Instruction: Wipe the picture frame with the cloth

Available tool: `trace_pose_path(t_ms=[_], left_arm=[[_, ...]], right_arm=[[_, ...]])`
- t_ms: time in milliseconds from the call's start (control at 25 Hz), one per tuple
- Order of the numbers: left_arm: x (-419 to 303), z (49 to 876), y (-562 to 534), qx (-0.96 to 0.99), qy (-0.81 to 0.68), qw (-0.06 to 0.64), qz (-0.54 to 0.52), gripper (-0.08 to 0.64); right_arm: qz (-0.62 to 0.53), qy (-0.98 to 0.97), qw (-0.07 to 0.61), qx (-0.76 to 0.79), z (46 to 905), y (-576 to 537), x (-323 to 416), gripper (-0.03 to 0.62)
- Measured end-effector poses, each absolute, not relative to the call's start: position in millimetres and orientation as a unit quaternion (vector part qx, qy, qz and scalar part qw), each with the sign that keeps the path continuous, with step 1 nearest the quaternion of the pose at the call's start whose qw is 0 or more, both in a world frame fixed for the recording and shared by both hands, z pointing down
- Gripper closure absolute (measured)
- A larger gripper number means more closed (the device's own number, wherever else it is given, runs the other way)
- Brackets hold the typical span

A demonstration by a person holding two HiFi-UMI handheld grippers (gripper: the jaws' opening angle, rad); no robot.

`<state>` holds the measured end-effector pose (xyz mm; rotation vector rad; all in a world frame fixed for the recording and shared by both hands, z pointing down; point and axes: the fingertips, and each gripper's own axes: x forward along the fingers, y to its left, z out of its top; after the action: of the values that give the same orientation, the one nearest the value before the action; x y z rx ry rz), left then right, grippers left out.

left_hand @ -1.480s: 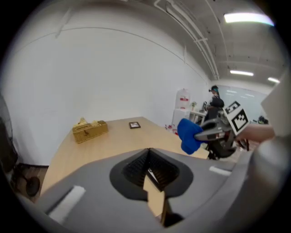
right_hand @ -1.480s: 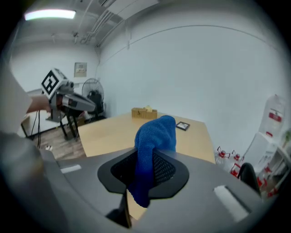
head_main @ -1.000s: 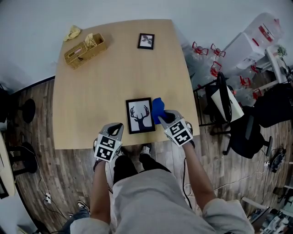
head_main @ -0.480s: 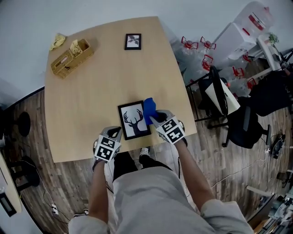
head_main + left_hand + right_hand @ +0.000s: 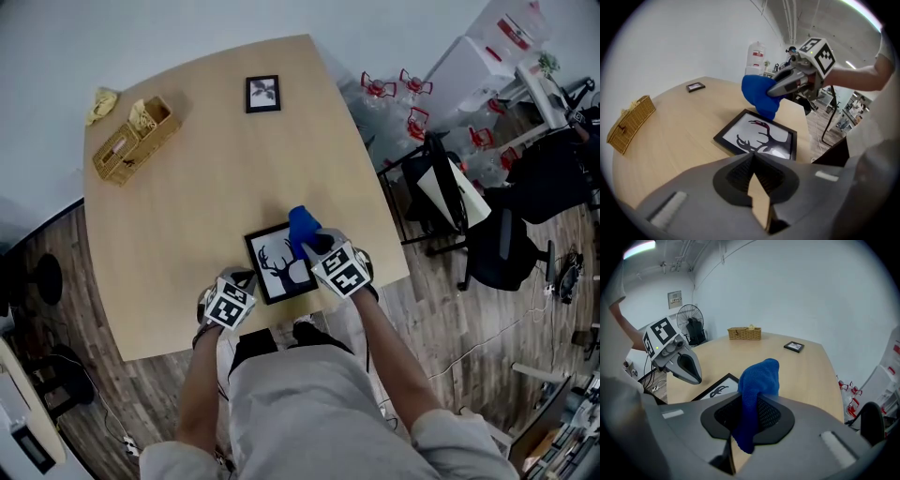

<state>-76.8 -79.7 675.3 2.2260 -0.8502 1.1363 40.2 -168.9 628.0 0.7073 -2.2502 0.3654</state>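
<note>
Slippage risk — right tongs (image 5: 746,414) clamp the cloth (image 5: 760,378) above the unbraced picture frame (image 5: 272,269) near the tabletop (image 5: 206,178) edge; left tongs (image 5: 753,165), together, hold nothing.

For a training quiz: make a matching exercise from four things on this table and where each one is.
1 cloth
2 deer picture
3 small picture
4 basket

a near the far left corner
b near the far right corner
c in the right claw
d near edge, by the person

Pairs: 1-c, 2-d, 3-b, 4-a
</note>
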Motion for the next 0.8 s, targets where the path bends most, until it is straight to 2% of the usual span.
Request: trace_pose_path(t_ms=[800], left_arm=[[-54.6, 712.6, -76.0, 0.825, -0.188, 0.211, 0.489, 0.508]], right_arm=[[0.145, -0.862, 0.375, 0.308, 643.5, -216.8, 24.3, 0.535]])
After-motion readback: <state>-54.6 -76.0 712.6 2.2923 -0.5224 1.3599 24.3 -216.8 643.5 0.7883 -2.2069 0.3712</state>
